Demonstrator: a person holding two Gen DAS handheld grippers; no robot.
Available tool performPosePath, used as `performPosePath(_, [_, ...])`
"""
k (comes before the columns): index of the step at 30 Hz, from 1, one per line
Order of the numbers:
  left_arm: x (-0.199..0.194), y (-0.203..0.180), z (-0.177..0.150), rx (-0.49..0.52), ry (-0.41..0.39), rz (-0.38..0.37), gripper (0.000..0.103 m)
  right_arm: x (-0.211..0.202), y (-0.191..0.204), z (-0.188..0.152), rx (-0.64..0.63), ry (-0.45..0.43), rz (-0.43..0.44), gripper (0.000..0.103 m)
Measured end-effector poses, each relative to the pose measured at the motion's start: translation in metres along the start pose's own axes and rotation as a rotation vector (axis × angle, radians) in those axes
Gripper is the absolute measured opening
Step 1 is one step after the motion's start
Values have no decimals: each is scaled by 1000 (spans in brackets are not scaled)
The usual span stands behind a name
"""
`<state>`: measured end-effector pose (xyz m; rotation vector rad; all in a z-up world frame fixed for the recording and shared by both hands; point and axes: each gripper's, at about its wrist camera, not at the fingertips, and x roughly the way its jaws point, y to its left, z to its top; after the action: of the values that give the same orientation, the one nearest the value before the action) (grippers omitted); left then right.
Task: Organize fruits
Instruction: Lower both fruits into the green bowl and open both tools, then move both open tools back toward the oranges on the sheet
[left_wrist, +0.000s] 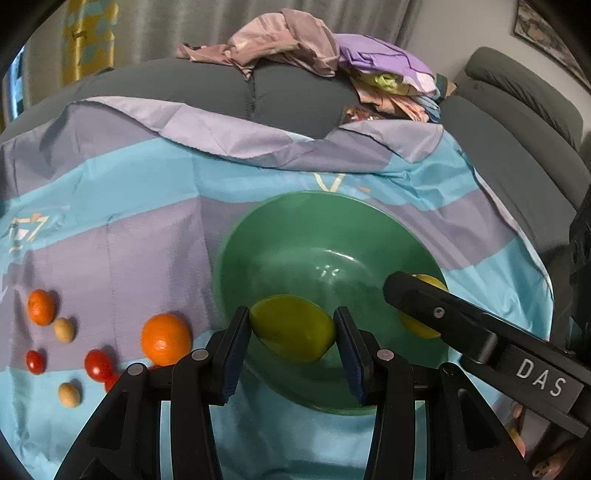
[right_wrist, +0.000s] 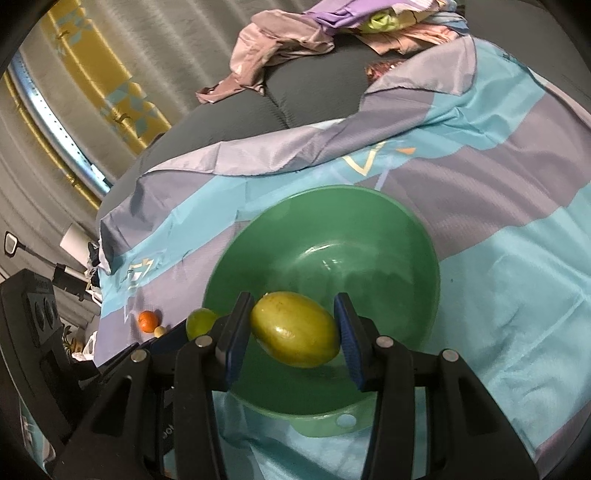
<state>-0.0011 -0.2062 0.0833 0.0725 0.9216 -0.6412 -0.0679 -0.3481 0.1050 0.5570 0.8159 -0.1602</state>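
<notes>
A green bowl (left_wrist: 314, 229) sits on a blue and purple cloth; it also shows in the right wrist view (right_wrist: 369, 229). My left gripper (left_wrist: 292, 328) is shut on a yellow-green fruit (left_wrist: 291, 328) and holds it over the bowl's near side. My right gripper (right_wrist: 293, 328) is shut on a second yellow-green fruit (right_wrist: 295, 328), also over the bowl. The right gripper shows in the left wrist view (left_wrist: 461, 325) as a black body that partly hides its fruit (left_wrist: 428, 282). The left gripper's fruit shows in the right wrist view (right_wrist: 199, 323).
On the cloth left of the bowl lie a large orange (left_wrist: 165, 339), a small orange (left_wrist: 40, 307), red tomatoes (left_wrist: 98, 364) and small tan fruits (left_wrist: 63, 329). A grey sofa (left_wrist: 258, 96) with piled clothes (left_wrist: 295, 40) lies behind. Curtains hang at the back.
</notes>
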Motion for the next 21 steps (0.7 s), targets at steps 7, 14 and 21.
performPosePath(7, [3, 0, -1, -31, 8, -59, 47, 6, -9, 0, 64, 33, 8, 56])
performPosePath(14, [-26, 20, -3, -24, -6, -26, 48, -11, 4, 2, 23, -46, -7, 81])
performPosePath(21, [-76, 102, -9, -158, -29, 101, 48, -10, 36, -4, -60, -27, 23, 81])
